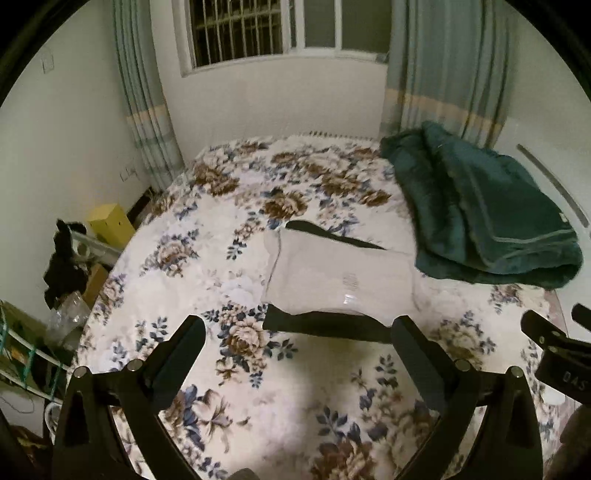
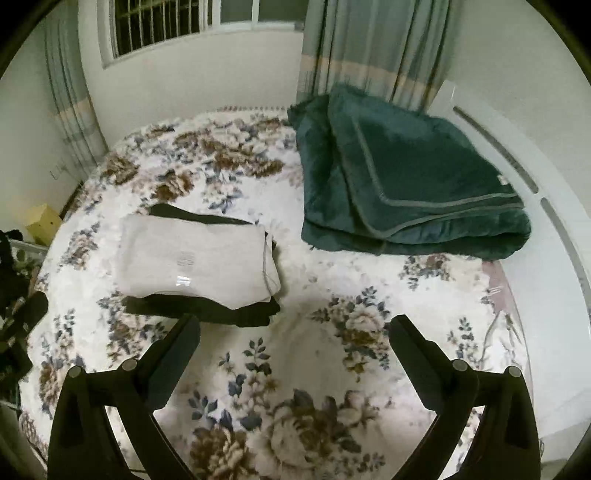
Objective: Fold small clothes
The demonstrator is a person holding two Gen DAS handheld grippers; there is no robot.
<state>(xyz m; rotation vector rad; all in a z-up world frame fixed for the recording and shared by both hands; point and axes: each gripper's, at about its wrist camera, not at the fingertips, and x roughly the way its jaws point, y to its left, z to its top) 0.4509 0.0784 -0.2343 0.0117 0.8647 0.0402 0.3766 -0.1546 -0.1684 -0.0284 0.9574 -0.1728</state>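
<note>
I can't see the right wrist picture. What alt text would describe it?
A folded white garment lies on a folded black garment on a floral bedspread, with the open, empty right hand-held gripper in front of the stack. A folded dark green blanket lies farther back on the right, below a curtained window.

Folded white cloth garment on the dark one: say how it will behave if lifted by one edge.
The folded white cloth garment looks thin and soft, so it would probably droop and unfold. Resting loosely on the dark folded garment, it likely slides off easily.
</note>
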